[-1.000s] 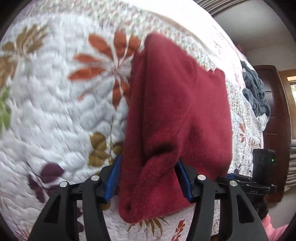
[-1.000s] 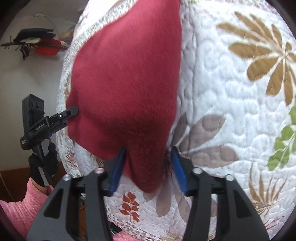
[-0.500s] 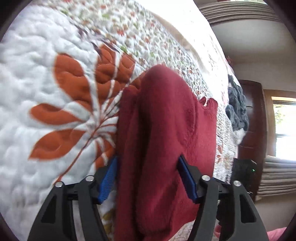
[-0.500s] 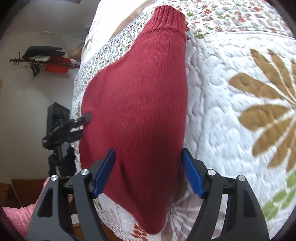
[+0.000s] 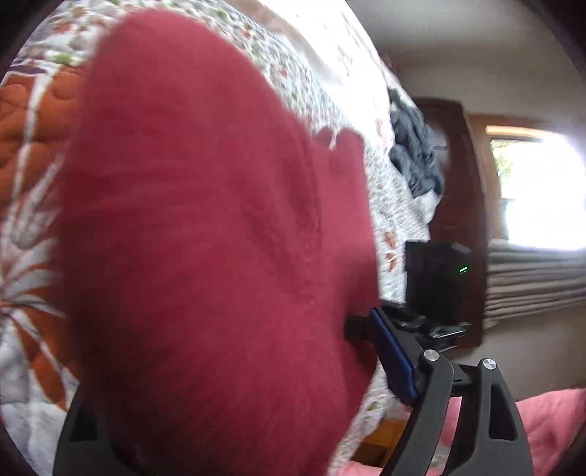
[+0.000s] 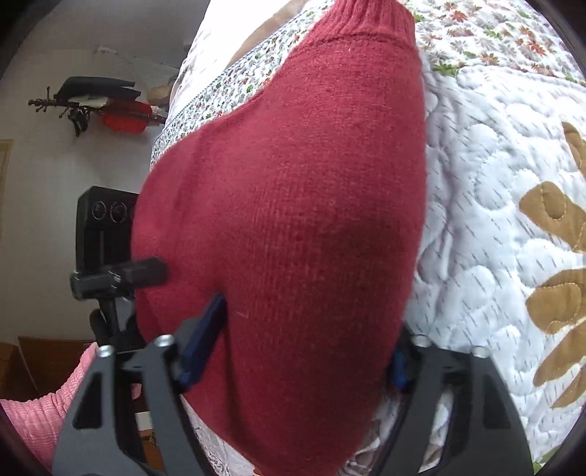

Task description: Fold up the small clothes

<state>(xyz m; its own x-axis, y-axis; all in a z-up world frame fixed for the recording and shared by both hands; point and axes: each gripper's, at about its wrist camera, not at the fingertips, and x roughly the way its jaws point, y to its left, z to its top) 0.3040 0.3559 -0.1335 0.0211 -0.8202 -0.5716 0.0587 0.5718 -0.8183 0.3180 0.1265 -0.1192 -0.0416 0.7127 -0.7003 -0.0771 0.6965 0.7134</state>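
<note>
A dark red knitted garment [image 5: 205,234] lies on a white quilted bedspread [image 5: 29,121] with leaf patterns. It fills the left wrist view, blurred and very close. My left gripper [image 5: 249,366] stands open around its near edge; only the right blue pad [image 5: 392,355] shows, as the cloth hides the left one. In the right wrist view the garment [image 6: 315,205] stretches away to its ribbed cuff [image 6: 370,18]. My right gripper [image 6: 304,351] is open wide, with the garment's near end lying between its blue pads [image 6: 205,340]. Each gripper shows at the edge of the other's view.
A heap of grey clothes [image 5: 414,153] lies further along the bed. Beyond it are a dark wooden door [image 5: 461,219] and a bright window [image 5: 538,190]. A wall rack with red and black items [image 6: 110,106] hangs at left. Pink sleeves [image 6: 44,402] show low down.
Both grippers have moved forward, so the red garment now looms much closer. The right gripper's jaws have spread wider. The garment's near end now covers the left gripper's left finger.
</note>
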